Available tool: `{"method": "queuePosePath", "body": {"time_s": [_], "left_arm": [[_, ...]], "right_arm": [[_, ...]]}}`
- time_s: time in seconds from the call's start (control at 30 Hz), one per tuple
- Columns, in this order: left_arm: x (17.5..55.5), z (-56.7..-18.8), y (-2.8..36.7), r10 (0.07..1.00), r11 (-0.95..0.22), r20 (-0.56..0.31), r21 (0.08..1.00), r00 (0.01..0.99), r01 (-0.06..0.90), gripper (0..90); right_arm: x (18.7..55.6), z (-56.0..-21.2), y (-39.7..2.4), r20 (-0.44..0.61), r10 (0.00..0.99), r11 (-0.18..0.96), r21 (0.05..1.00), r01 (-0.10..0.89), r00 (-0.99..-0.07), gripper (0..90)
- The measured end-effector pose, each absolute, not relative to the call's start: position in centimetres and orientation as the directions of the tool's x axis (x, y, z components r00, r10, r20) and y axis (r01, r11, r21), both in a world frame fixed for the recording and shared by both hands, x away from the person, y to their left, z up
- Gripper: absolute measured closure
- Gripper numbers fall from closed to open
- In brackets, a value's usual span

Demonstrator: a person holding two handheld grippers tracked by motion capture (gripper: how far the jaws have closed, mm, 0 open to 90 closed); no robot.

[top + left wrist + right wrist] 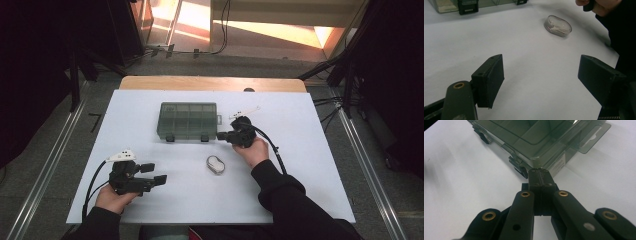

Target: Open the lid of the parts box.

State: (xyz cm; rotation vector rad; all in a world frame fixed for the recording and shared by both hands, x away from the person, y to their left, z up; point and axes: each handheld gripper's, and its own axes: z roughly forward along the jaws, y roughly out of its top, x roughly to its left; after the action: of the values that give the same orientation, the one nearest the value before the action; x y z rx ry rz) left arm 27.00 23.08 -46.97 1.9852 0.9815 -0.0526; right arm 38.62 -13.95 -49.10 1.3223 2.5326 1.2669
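A: Table [300,200]?
B: White top. Smoky compartment box [188,120] sits mid-table, lid down.
A: Right gripper [223,135]?
B: Jaws closed together, empty, tips right at the box's near right corner.
A: Left gripper [154,173]?
B: Jaws wide apart, nothing between. Small clear oval case [216,165] lies between both grippers.

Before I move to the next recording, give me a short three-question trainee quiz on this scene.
1. True or false: the left hand-held gripper has its jaws apart with nothing between them.
2. Which end of the compartment box do the shut tips of the right hand-held gripper meet? A) its right end B) its left end C) its far side
3. What lies on the white table between the two hands?

Key: 1 true; 2 A; 3 a small clear oval case.
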Motion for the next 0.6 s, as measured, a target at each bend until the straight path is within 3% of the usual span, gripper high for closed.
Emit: {"method": "queuePosePath", "body": {"time_s": [0.6], "left_arm": [[27.00,-46.96,23.08,0.618,-0.286,-0.387,0.700,0.684,0.655,21.2]], "right_arm": [[38.48,-48.69,-13.90,0.338,0.689,0.293,0.680,0.672,-0.641,87.4]]}}
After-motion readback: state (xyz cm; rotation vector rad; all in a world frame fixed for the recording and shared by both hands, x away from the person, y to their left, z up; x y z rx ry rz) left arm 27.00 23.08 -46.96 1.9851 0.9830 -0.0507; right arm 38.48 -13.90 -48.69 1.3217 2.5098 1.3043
